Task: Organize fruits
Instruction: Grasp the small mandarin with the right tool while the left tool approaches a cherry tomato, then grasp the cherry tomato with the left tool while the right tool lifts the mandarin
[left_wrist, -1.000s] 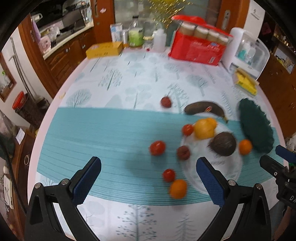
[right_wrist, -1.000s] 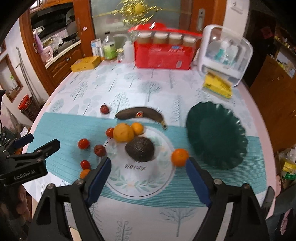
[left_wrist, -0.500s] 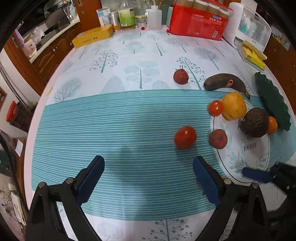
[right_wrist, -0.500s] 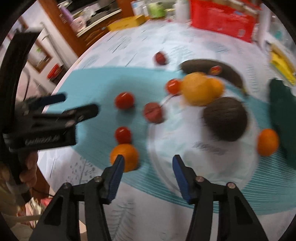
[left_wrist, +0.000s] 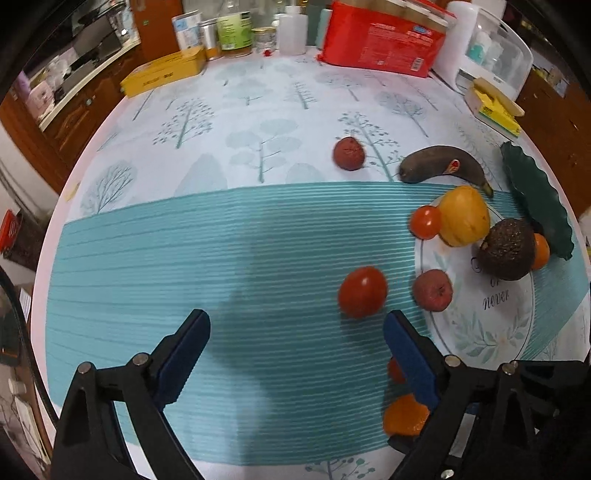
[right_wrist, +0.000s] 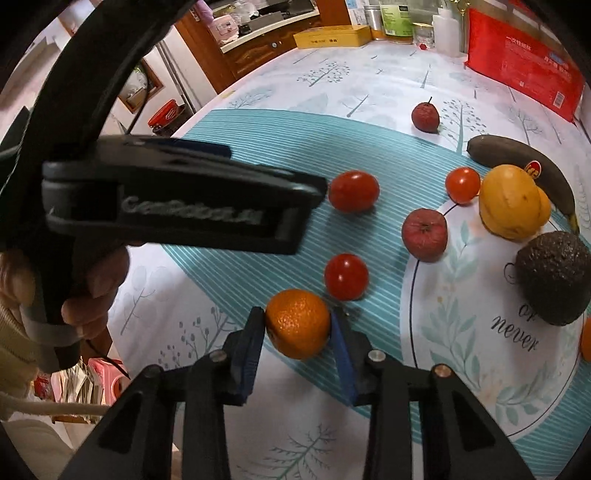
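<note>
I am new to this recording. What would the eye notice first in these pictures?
First, the right gripper closed around an orange near the table's front edge, beside a small tomato. Then the left gripper hanging open over the teal cloth, a larger tomato just ahead. At right, a white plate holds an avocado.

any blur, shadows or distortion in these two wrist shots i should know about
Left wrist view: strong fisheye bends the table edge; a soft dark shadow lies on the teal stripes ahead of the left gripper; the orange is smeared. Right wrist view: the left gripper's body is close and out of focus, its lettering blurred; the orange in the right gripper is sharp.
</note>
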